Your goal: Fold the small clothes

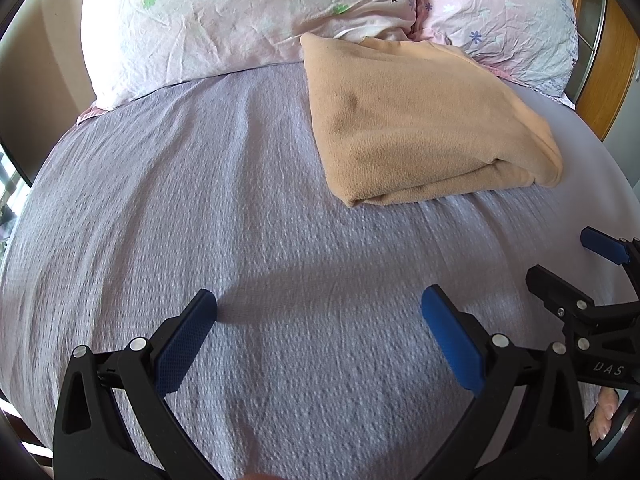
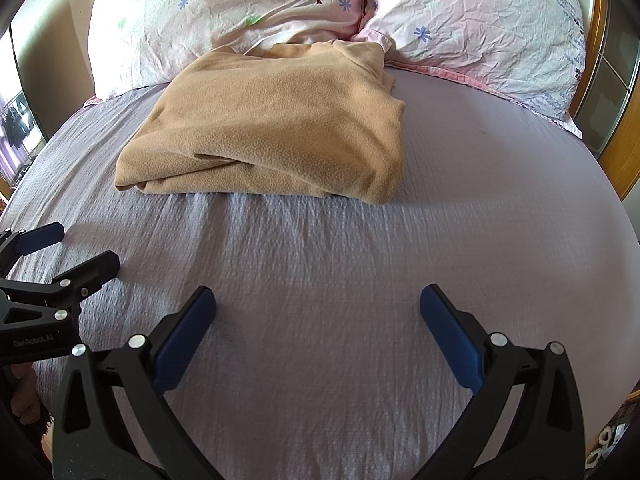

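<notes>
The left gripper (image 1: 319,304) hangs over the bedsheet (image 1: 240,200) with its jaws spread wide and nothing between them. The right gripper (image 2: 318,304) is just beside it, also gaping and empty; each shows at the edge of the other's view, apart from one another. Neither touches the cloth. Ahead of both, a tan fleece garment (image 2: 272,128) lies folded into a thick stack on the lilac sheet, its far edge against two pink floral pillows (image 2: 224,12) at the head of the bed. A wooden frame (image 2: 600,28) shows at far right.
</notes>
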`<act>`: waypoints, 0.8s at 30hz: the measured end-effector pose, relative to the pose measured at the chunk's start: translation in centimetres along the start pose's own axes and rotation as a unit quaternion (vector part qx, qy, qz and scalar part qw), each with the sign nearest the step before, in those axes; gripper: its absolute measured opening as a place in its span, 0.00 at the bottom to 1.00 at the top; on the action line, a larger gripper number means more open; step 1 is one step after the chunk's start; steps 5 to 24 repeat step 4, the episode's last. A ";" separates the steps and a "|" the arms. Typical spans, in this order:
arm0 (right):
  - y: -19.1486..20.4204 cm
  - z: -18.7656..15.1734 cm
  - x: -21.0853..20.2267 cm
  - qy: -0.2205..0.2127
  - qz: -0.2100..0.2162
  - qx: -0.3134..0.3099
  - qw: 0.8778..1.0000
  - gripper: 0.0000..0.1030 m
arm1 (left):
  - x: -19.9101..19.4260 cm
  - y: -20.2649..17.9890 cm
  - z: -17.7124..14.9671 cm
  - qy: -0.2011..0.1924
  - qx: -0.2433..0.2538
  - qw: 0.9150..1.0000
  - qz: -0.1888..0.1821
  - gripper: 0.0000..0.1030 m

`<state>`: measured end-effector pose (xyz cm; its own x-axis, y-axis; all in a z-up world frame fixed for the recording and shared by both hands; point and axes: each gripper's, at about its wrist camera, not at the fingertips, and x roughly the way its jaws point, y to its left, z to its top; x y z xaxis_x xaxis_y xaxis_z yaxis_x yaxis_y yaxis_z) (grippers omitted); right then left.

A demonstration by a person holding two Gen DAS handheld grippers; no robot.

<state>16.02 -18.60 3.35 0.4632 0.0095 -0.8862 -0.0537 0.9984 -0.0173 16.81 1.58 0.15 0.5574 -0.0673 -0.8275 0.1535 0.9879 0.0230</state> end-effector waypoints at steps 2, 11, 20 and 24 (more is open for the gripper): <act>0.0 0.0 0.0 0.000 0.000 0.000 1.000 0.98 | 0.0 0.0 0.0 -0.002 0.000 1.000 0.000 0.99; 0.0 0.0 0.0 0.000 0.000 0.000 1.000 0.98 | 0.0 -0.1 -0.1 -0.003 -0.001 1.000 0.000 0.99; 0.0 0.0 0.0 0.000 0.000 0.000 1.000 0.98 | 0.0 -0.1 -0.1 -0.003 -0.001 1.000 0.000 0.99; 0.0 0.0 0.0 0.000 0.000 0.000 1.000 0.98 | 0.0 -0.1 -0.1 -0.003 -0.001 1.000 0.000 0.99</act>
